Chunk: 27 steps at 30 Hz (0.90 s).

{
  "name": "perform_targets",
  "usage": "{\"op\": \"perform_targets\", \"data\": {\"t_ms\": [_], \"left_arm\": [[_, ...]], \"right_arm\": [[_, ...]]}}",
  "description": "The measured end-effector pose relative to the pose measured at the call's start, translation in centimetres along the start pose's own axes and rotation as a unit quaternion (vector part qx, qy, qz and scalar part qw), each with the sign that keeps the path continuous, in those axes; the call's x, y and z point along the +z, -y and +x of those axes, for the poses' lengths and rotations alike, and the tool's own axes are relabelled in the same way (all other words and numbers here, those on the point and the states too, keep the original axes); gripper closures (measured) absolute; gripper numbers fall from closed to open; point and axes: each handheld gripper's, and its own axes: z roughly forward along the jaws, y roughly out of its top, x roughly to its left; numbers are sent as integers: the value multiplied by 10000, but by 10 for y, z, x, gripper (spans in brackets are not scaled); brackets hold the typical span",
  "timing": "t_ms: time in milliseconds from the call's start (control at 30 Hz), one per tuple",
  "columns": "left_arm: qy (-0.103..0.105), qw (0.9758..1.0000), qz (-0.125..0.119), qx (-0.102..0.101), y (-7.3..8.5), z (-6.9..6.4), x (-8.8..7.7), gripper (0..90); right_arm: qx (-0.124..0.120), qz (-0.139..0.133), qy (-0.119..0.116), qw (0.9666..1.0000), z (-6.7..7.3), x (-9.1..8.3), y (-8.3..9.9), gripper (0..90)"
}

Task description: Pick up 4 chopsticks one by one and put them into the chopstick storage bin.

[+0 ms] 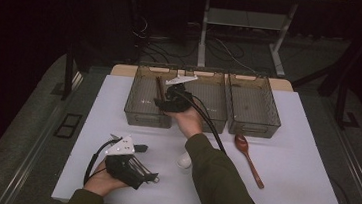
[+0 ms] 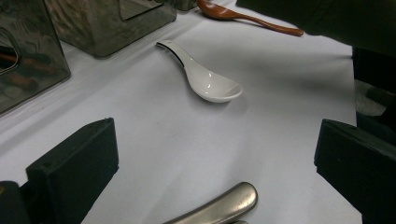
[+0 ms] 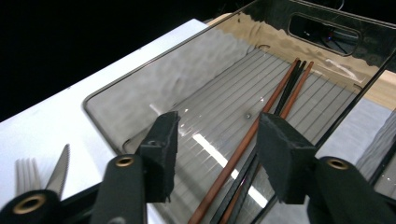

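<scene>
While the right claw (image 3: 217,156) hovers over the leftmost smoky transparent plastic bin (image 3: 140,100), its jaws stand apart with nothing pressed between them, and a bundle of long brown and black chopsticks (image 3: 261,135) lies on the bin's ribbed floor beneath. The left claw (image 2: 215,163) rests low on the white tabletop (image 2: 280,116), jaws wide apart, facing a white ceramic soup spoon (image 2: 208,79); a brown wooden spoon (image 1: 248,158) lies well apart, near the rightmost bin.

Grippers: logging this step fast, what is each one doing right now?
Left gripper: open, holding nothing, jaws apart above the table beside a metal handle.
Right gripper: open over the left bin; the chopsticks lie in it, ungripped.
</scene>
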Motion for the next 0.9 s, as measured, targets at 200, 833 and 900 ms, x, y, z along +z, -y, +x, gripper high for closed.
{"op": "perform_targets", "data": {"t_ms": [200,833,900], "left_arm": [[-7,10000,3,18,0,0,0,0],[-38,9999,-22,-94,2,1,0,0],[-42,9999,-6,-100,2,2,0,0]], "right_arm": [[-34,-57,-149,9999,-2,-20,5,430],[-307,179,-543,9979,-21,-77,44,336],[-318,176,-646,9972,-22,-81,49,336]]}}
